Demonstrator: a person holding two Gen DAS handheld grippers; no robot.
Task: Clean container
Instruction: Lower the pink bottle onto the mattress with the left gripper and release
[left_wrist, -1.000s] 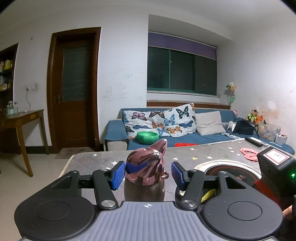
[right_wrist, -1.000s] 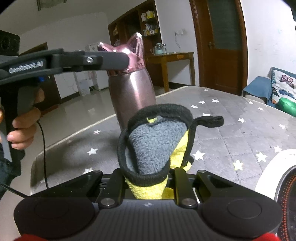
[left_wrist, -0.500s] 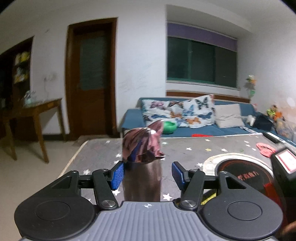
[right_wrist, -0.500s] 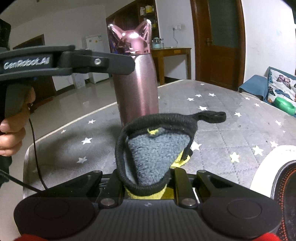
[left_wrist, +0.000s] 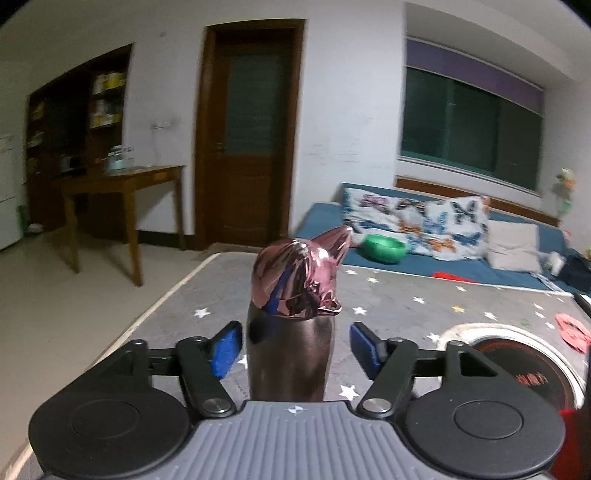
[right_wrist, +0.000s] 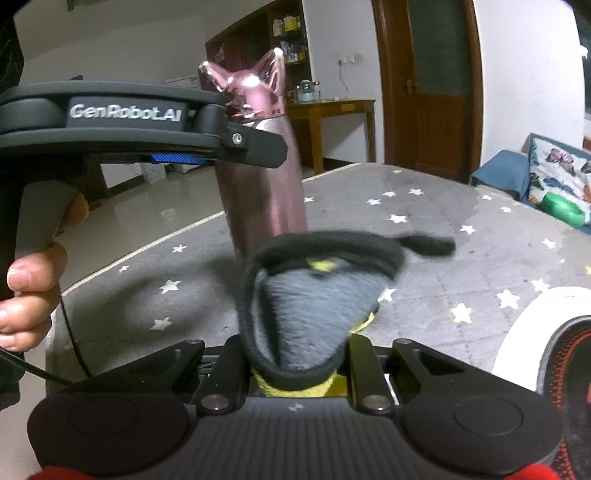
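A pink metal bottle (left_wrist: 290, 343) with a shiny cat-ear lid (left_wrist: 299, 277) stands upright on the grey star-patterned table (left_wrist: 406, 302). My left gripper (left_wrist: 295, 345) is open, its blue pads on either side of the bottle body with a gap on each side. The bottle also shows in the right wrist view (right_wrist: 264, 192), with the left gripper's finger in front of it. My right gripper (right_wrist: 297, 363) is shut on a grey and yellow cloth (right_wrist: 310, 306) with a black edge, a short way in front of the bottle.
A round black and white cooker plate (left_wrist: 517, 365) is set in the table at the right. A pink item (left_wrist: 574, 330) lies at the far right. A sofa with a green bowl (left_wrist: 384, 249) stands behind the table. The table edge runs along the left.
The left gripper has dropped from level with the lid to level with the body and turned left. The right gripper with the cloth has stayed close to the bottle.
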